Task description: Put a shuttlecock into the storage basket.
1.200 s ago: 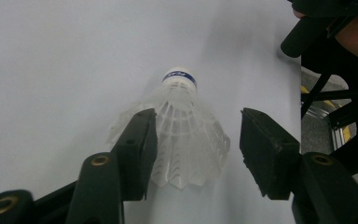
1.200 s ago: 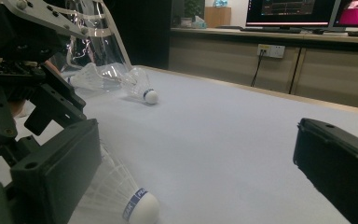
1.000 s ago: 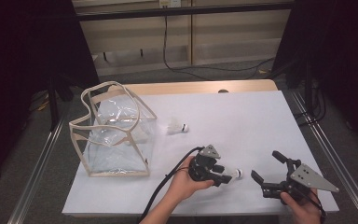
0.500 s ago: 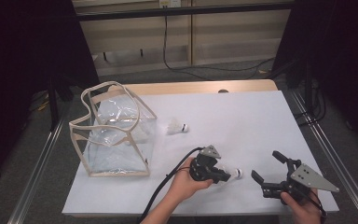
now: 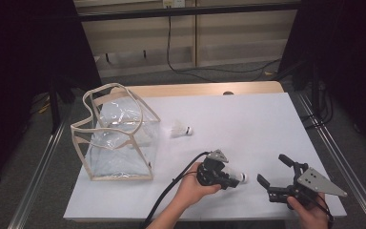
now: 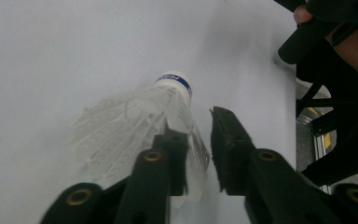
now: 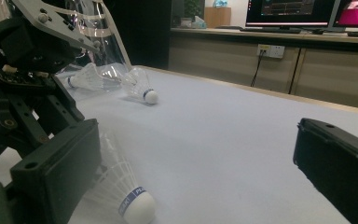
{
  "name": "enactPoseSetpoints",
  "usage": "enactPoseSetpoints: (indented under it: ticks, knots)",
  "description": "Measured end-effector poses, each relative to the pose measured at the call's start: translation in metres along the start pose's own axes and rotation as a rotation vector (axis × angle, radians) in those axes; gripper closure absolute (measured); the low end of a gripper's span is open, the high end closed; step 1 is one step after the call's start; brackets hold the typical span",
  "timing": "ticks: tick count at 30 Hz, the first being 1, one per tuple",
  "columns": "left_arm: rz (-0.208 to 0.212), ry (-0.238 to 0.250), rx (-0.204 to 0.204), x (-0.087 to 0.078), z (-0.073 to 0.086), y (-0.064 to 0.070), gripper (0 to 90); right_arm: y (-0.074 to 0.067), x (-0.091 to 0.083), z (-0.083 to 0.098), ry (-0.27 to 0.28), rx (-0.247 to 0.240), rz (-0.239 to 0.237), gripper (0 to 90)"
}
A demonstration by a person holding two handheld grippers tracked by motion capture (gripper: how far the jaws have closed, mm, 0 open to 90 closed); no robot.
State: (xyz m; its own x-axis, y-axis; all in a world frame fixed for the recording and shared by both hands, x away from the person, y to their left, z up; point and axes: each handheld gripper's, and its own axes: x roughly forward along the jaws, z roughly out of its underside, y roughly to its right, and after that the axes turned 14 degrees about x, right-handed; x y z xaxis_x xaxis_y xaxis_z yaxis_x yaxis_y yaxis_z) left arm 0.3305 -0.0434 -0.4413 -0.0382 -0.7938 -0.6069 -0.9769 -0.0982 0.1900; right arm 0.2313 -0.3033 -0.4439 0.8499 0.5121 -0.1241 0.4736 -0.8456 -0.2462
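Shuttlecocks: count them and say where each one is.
3. One shuttlecock lies at the left gripper, one lies mid-table, one sits inside the clear bag. More may be hidden there.

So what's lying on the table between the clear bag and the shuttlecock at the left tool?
Another shuttlecock, lying on its side just right of the clear bag, seen in the high view. The near shuttlecock sits at the left tool.

A white table [image 5: 248, 119] fills the middle, with a light wooden edge [image 5: 205, 89] along its 12 o'clock side. Metal rails [image 5: 35, 183] flank it at 9 and 3 o'clock over a grey floor [image 5: 181, 76]. Beyond, at 12 o'clock, stands a beige panelled wall [image 5: 238, 45] with a black cable [image 5: 171, 43] hanging down. Black curtains [image 5: 24, 52] darken both sides. Monitors [image 7: 289, 11] glow on a counter.
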Motion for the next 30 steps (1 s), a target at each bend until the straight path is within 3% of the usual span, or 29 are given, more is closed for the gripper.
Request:
enactPoseSetpoints:
  ticks: [5, 15, 30]
  knots:
    - [0.021, 0.005, -0.025, 0.000, 0.001, -0.003, 88.8, 0.001, 0.000, 0.000, 0.000, 0.003, 0.001, 0.6]
    - [0.044, 0.023, -0.031, -0.019, -0.002, -0.003, 90.0, 0.000, 0.000, 0.000, 0.002, 0.001, 0.001, 0.6]
    - [0.044, 0.022, -0.044, -0.046, -0.001, -0.007, 90.0, 0.000, 0.000, 0.000, 0.002, 0.000, 0.000, 0.6]
